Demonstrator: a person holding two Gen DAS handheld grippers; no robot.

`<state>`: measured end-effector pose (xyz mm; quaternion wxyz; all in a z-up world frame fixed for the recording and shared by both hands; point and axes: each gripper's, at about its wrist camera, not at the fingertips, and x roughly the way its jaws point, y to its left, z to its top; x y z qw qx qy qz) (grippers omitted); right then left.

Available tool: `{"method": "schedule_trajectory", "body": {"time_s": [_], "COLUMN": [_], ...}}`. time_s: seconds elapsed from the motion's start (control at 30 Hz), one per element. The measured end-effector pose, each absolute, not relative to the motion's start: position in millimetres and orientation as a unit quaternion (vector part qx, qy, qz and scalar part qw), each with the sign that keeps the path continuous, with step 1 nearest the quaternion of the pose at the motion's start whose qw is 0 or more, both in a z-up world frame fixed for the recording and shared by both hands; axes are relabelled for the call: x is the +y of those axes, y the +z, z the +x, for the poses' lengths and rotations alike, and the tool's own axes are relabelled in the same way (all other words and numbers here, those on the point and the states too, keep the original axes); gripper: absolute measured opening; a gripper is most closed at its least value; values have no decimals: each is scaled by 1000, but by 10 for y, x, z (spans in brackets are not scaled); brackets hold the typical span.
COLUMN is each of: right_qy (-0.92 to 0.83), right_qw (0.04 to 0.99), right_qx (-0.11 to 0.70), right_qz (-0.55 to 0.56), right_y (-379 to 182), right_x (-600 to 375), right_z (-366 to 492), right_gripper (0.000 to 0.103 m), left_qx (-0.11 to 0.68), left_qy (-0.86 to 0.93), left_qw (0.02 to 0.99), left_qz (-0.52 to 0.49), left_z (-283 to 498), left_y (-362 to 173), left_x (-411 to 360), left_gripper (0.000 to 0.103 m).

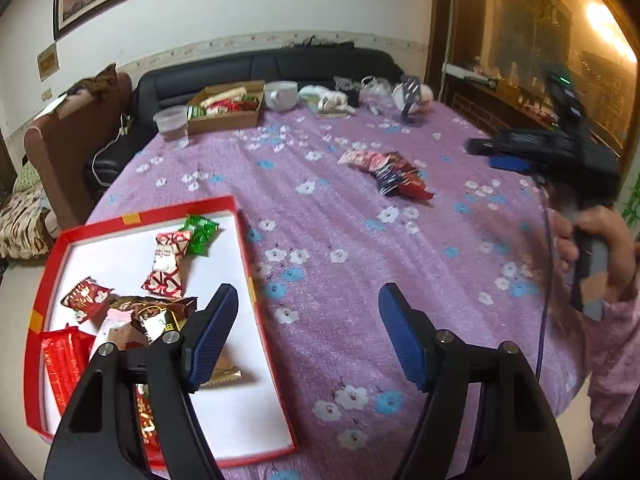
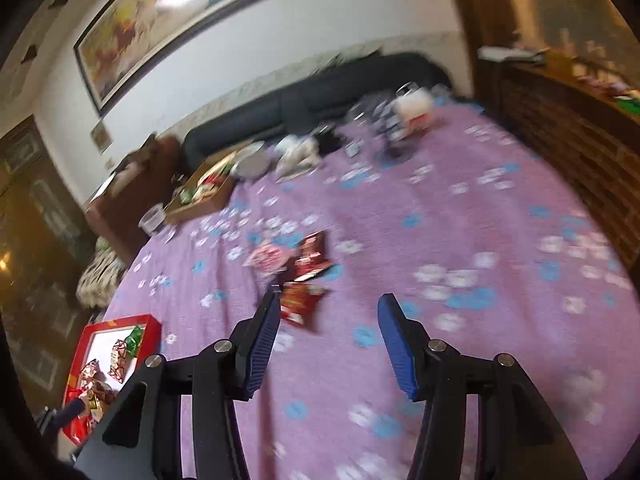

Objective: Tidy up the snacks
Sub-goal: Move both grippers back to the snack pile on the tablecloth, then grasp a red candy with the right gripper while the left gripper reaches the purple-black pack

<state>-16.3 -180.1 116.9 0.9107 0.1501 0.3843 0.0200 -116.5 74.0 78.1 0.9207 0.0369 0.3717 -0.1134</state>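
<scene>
Across the purple floral tablecloth (image 1: 340, 240) we hold both grippers empty, left gripper (image 1: 308, 336) wide by the red tray (image 1: 256, 276), right gripper (image 2: 326, 340) parted toward the loose snacks (image 2: 300, 272).

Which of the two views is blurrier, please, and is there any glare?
Right wrist view: motion blur smears the tablecloth and loose snacks, and glare whitens the painting. Left wrist view: mostly sharp, though the right tongs blur and a lamp flares.
</scene>
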Motion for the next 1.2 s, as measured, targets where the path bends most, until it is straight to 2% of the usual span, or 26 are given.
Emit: {"method": "schedule_trajectory", "body": {"time_s": [0.2,0.33,0.53,0.7,0.87,1.2], "right_qy": [37,25,25,32,44,100], "right_qw": [887,884,880,878,884,881], "right_qx": [445,456,471,470,456,446], "right_qz": [117,98,64,80,95,121], "right_y": [649,433,346,394,605,811], "right_x": [-1305,-1211,-1151,-1200,-1367,-1700], "right_z": [440,538,583,547,156,-839], "right_gripper": [53,54,51,46,46,46], "left_qx": [396,393,420,414,387,382], "left_qy": [-104,-111,-134,-153,-160,-170], "left_qw": [911,912,896,895,905,905], "left_qz": [43,47,50,60,75,81], "left_z": [-950,-865,-735,-914,-1214,-1504], "left_y": [712,748,662,809,1015,1053], "left_x": [757,686,411,112,-79,-281], "left_gripper": [73,73,73,73,73,73]}}
